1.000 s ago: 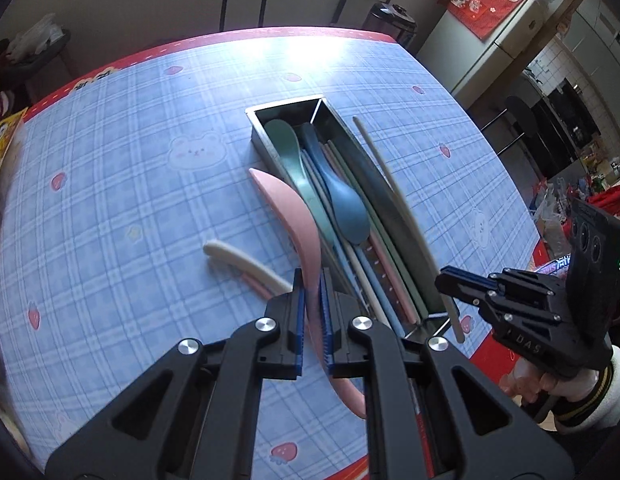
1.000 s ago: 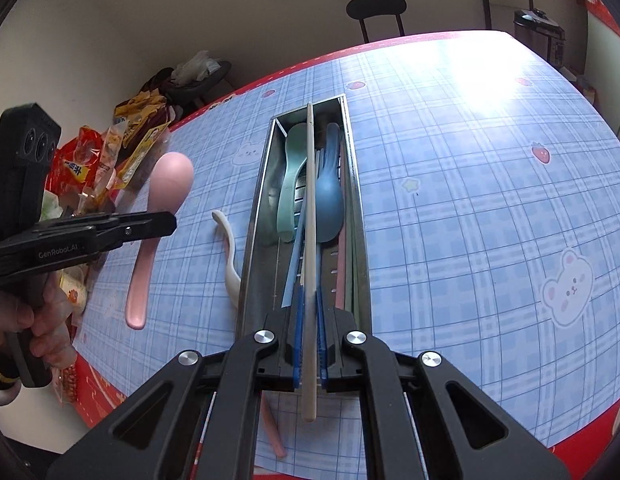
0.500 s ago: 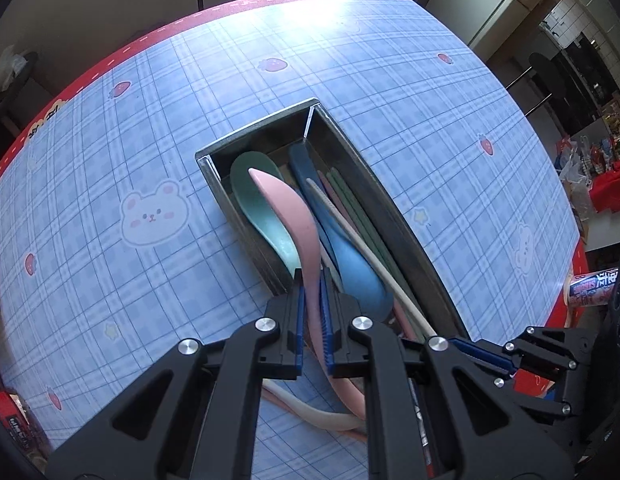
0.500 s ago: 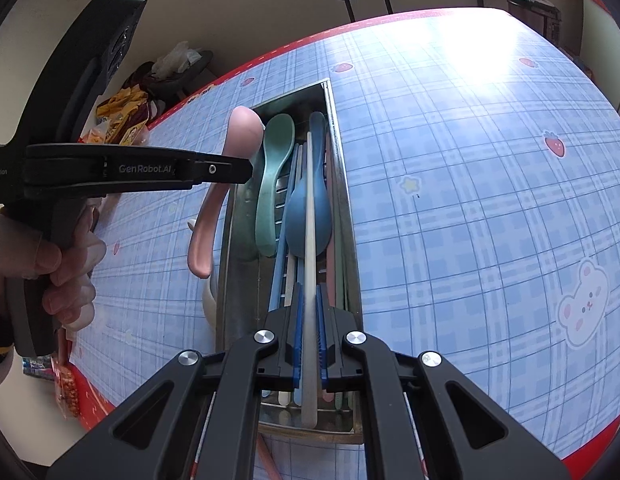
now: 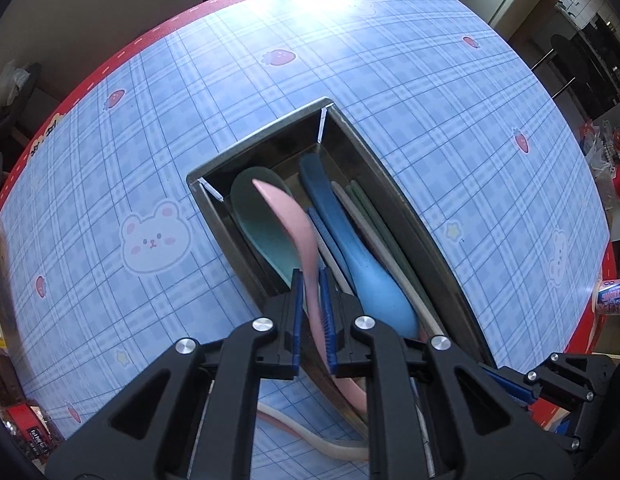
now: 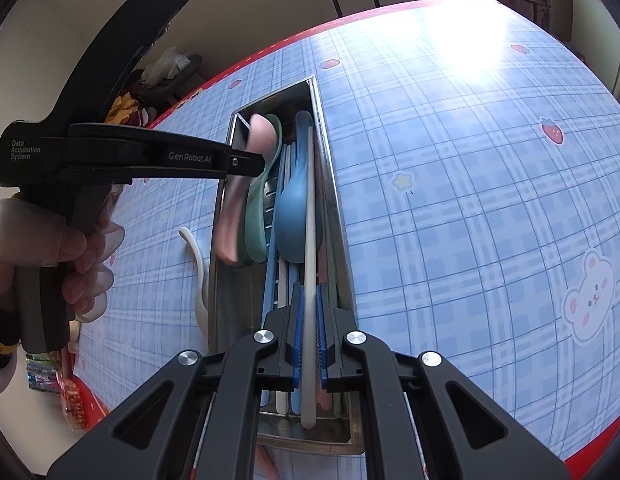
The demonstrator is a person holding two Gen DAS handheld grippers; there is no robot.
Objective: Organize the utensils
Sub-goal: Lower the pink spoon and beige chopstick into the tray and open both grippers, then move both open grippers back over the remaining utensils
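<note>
pink spoon (image 5: 298, 232) sits over the left side of the metal utensil tray (image 5: 393, 184), bowl above the green spoon (image 5: 262, 224), and the left gripper (image 5: 311, 312) is clamped on its handle. right gripper (image 6: 308, 332) is pinched tight on a beige chopstick (image 6: 310, 216) lying lengthwise in the tray over the blue spoon (image 6: 292, 216). a white spoon (image 6: 198, 264) lies on the blue plaid tablecloth (image 6: 469, 200) just left of the tray.

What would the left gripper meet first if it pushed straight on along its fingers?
Probably the green spoon lying in the metal tray, directly ahead of the left gripper and under its pink spoon; depth is uncertain.
</note>
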